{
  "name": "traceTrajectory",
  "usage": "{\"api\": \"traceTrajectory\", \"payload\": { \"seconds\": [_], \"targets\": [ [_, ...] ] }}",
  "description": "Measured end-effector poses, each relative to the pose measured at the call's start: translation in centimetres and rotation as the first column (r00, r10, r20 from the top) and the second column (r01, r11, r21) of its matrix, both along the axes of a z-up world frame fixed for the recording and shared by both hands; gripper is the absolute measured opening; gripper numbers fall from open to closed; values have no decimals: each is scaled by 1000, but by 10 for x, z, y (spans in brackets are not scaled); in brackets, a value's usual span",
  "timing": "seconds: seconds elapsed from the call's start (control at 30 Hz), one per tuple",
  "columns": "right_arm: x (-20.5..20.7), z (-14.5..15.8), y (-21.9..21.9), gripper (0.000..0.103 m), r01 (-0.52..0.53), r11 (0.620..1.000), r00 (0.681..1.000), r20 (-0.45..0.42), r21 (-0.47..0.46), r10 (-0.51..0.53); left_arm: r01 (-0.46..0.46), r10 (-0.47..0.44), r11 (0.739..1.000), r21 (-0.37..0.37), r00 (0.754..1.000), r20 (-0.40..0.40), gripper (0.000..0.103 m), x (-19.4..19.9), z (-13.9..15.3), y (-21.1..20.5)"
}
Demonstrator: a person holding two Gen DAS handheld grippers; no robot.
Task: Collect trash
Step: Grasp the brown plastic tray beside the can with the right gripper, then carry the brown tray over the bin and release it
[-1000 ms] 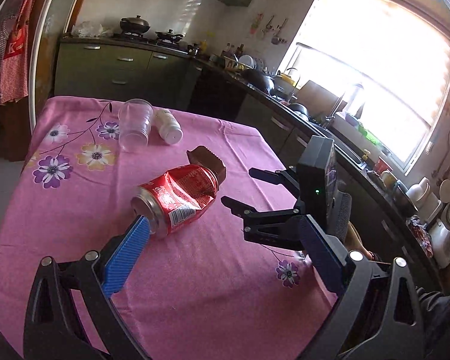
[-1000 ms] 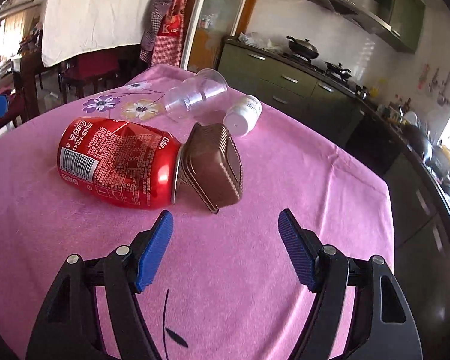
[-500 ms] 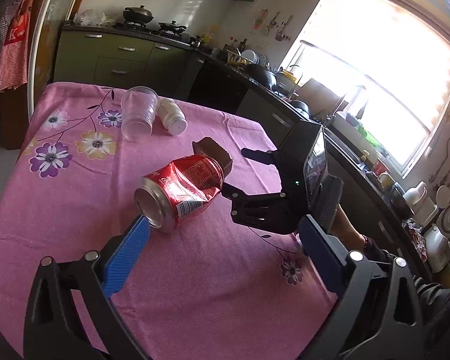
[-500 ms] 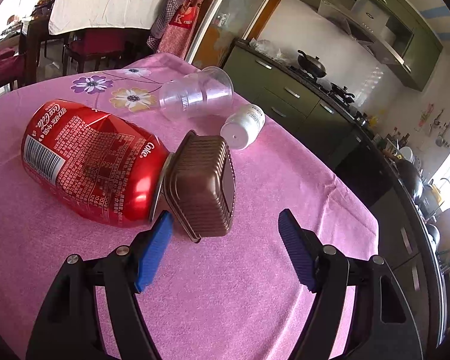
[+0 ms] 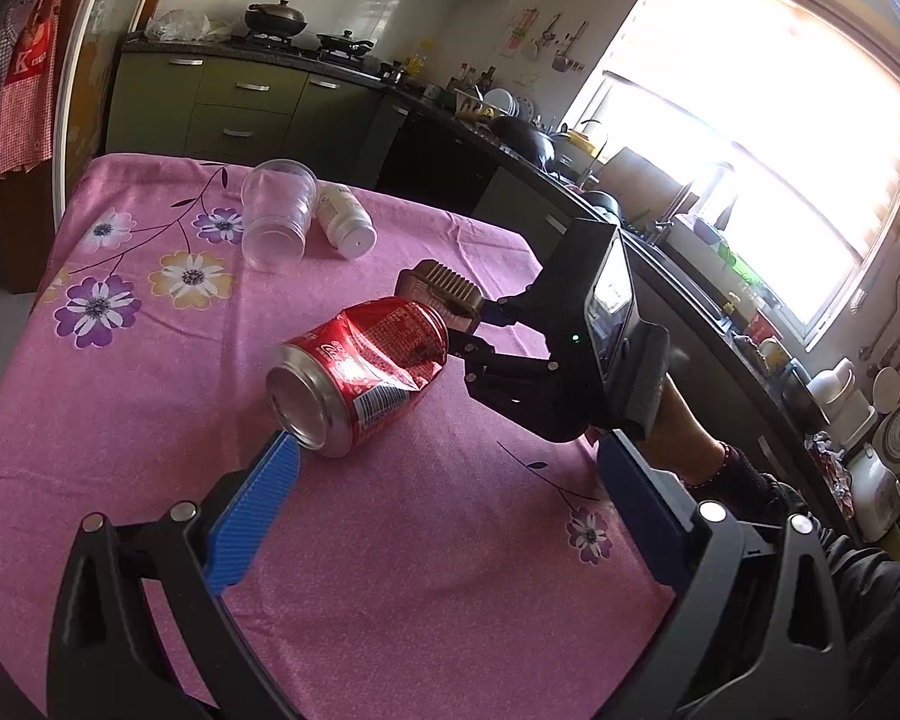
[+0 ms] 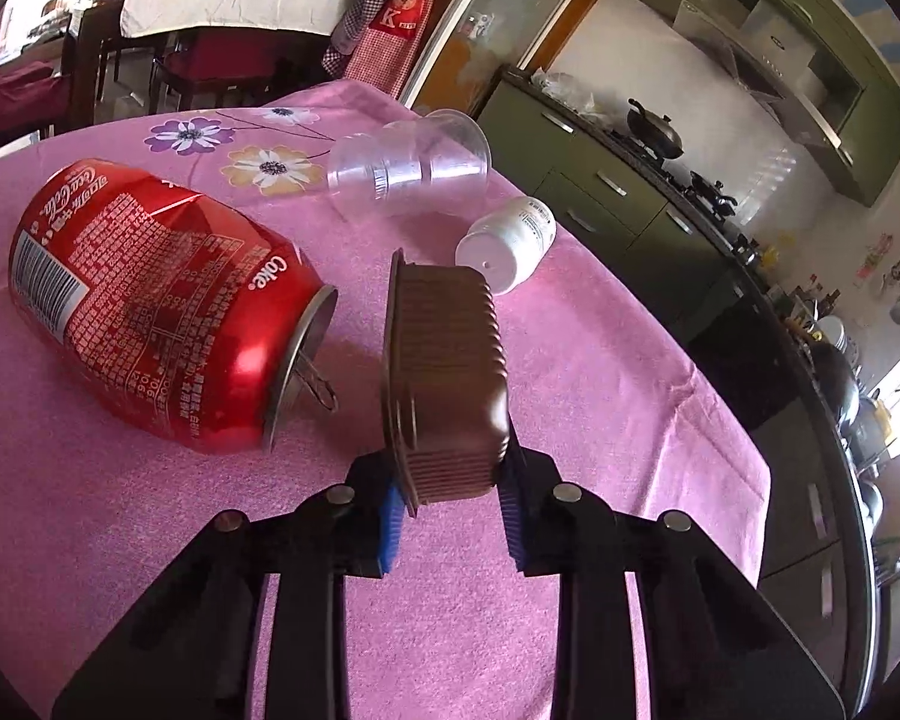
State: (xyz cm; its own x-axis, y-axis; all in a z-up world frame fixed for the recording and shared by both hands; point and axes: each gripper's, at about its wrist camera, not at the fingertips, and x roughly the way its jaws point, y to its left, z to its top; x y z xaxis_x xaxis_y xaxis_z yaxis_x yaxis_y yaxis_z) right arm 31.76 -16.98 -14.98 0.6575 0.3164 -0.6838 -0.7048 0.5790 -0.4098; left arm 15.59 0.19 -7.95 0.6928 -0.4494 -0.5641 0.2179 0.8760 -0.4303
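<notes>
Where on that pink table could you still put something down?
Bare cloth between the can and the near edge, and left of the can. Crowded: can, brown tub, cup and white bottle cluster mid-table.

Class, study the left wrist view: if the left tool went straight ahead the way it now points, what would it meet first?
Probably the dented red can, lying on its side on the pink tablecloth. Its open end sits just beyond the left tool's left finger, slightly left of centre, so depth makes this uncertain.

Colours I see on the pink tablecloth point(image 5: 150, 396)

I see purple and yellow flowers on it. Near the red can point(image 6: 150, 306) with white writing: a brown ribbed tub point(image 6: 444, 372), a clear cup point(image 6: 408, 168), a white bottle point(image 6: 507, 243). My finger pads point(image 5: 252, 516) are blue.
</notes>
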Motion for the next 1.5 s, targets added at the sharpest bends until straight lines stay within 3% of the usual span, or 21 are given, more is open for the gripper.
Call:
{"api": "traceTrajectory", "payload": {
  "seconds": [0.2,0.33,0.5,0.63,0.7,0.77,0.93,1.0,1.07,1.1,1.13,1.2,1.3,1.5],
  "targets": [
    [18,16,-34,27,109,981,974,-216,162,-72,10,-10,1000,-2,1000,-4,95,2,-1,-2],
    [13,34,-64,27,179,948,947,-306,261,-95,26,-26,1000,1,1000,0,95,0,0,-7],
    [-20,60,-112,27,252,900,930,-346,356,-124,59,-59,998,11,998,10,95,-2,3,-18],
    [-49,78,-181,27,394,847,904,-315,357,-288,91,-92,995,30,996,22,95,-3,6,-28],
    [-59,78,-225,27,495,801,861,-315,338,-399,107,-108,994,33,994,24,95,-3,6,-33],
    [-69,71,-272,27,609,734,790,-318,302,-524,122,-123,992,41,992,24,95,-2,6,-38],
    [-87,34,-368,27,825,546,562,-327,149,-760,137,-138,989,65,990,23,95,1,7,-47],
    [-90,19,-389,27,861,496,502,-323,108,-802,144,-146,988,61,989,20,95,2,7,-49],
    [-90,4,-404,41,887,457,454,-300,64,-839,149,-151,987,66,988,20,95,3,8,-53],
    [-89,-1,-408,55,900,435,428,-281,40,-859,151,-153,986,71,988,20,95,3,9,-54],
    [-91,-4,-411,57,913,407,400,-248,23,-883,154,-156,985,78,988,20,95,3,9,-56],
    [-96,-5,-415,57,917,396,394,-257,45,-883,159,-162,983,96,987,21,96,3,10,-57],
    [-107,5,-407,62,909,407,415,-272,88,-868,171,-175,977,126,984,16,96,6,10,-59],
    [-123,22,-370,64,869,465,495,-309,171,-812,205,-208,957,207,978,-3,96,22,9,-50]
  ]
}}
